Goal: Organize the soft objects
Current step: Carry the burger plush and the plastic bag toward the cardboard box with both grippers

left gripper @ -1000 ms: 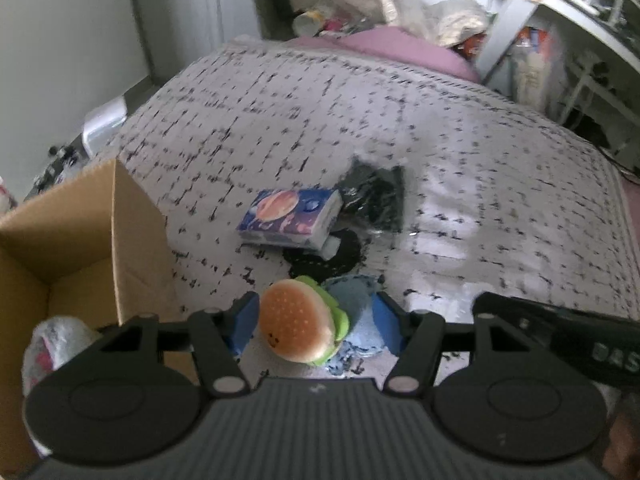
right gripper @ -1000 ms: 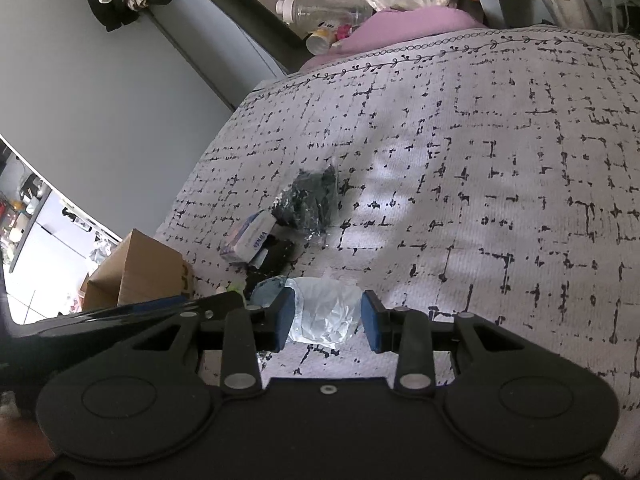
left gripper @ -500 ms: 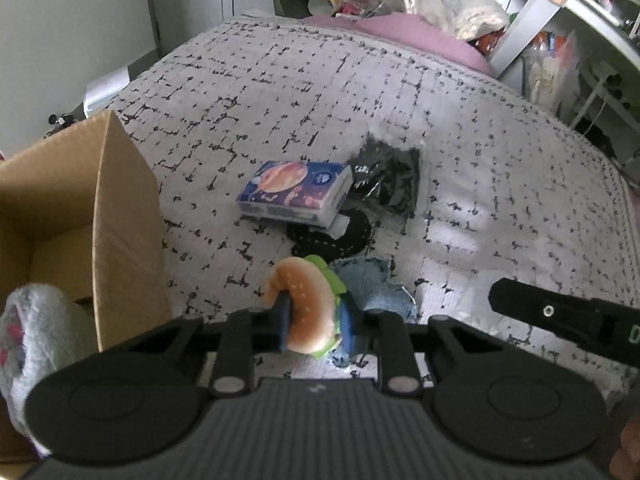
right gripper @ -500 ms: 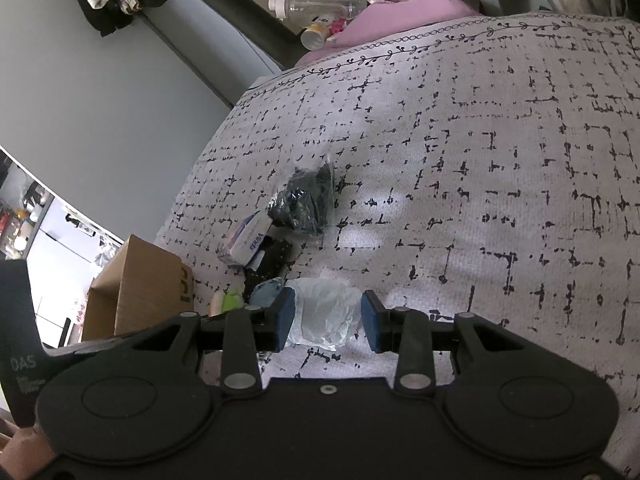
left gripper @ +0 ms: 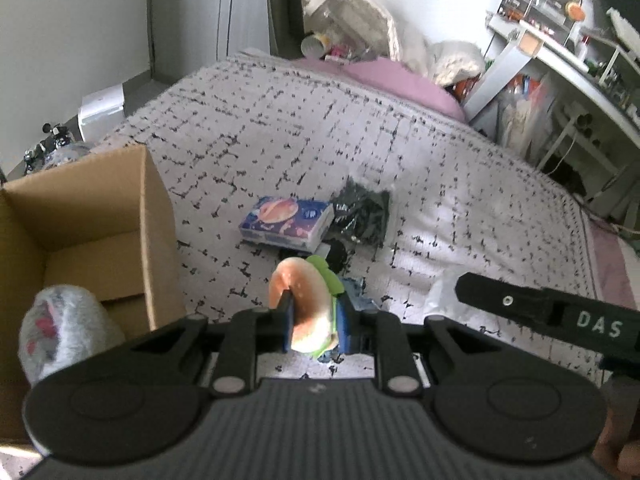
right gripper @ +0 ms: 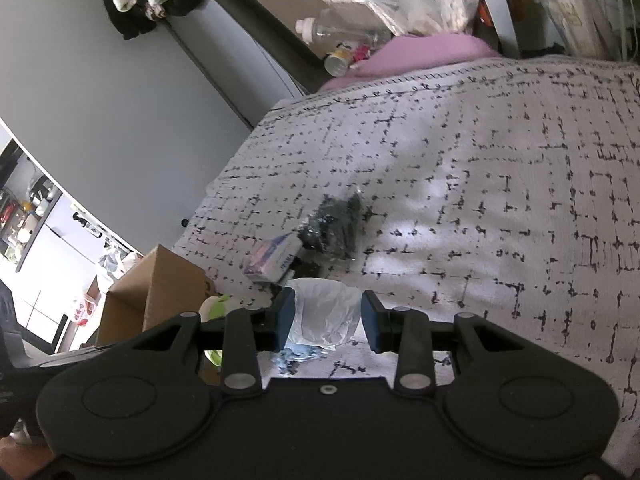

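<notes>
Burger toy (left gripper: 306,304) pinched in left gripper (left gripper: 314,322) jaws, lifted above bed (left gripper: 460,184) near box (left gripper: 92,216); soft, light, squashes easily. Right gripper (right gripper: 325,322) jaws spread around crinkly plastic bag (right gripper: 324,314); grip bunched middle.

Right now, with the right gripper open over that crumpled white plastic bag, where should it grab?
Grip the raised, bunched middle of the plastic bag from above. It sits crumpled between the open right gripper fingers, so closing there should gather folds; its flat edges offer little.
</notes>
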A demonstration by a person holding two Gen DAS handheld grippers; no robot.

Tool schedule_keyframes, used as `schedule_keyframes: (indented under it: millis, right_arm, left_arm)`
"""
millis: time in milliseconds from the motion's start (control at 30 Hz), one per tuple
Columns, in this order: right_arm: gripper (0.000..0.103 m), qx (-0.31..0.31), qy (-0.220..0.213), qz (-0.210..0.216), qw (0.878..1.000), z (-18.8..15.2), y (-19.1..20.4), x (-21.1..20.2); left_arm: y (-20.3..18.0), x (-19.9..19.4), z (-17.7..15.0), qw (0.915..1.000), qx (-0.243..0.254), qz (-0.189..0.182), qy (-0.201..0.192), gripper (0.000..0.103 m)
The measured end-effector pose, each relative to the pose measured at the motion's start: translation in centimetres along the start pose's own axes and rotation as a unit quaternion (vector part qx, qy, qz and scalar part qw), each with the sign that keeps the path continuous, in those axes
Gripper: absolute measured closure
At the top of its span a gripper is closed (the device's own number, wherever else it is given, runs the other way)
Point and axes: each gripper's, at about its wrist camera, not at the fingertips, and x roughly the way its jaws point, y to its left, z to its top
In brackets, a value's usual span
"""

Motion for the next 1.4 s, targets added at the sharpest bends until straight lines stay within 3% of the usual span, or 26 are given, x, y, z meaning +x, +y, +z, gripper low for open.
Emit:
schedule_keyframes:
  millis: [467,1100,1400]
  right_arm:
    - [0.067,-0.044,-0.036,0.004,0.998,-0.3,4.5,-2.5]
    - [0.067,-0.095,-0.066,0.031,0.993,-1.3,11.0,-3.8]
    - [0.067,-0.107,-0.057,0.045,0.992,-1.9,13.4,-3.0]
  left_arm:
    - [2.6,-5.2,0.0,0.9977,-0.037,-0.019,-0.053,0.083]
    - [7.6,-10.8,-1.0,0.9907,-0.074,-0.005,-0.114,0.083]
    - [9.8,-11.4,-0.9,0.9886,-0.107,-0.011,-0.105,0.083]
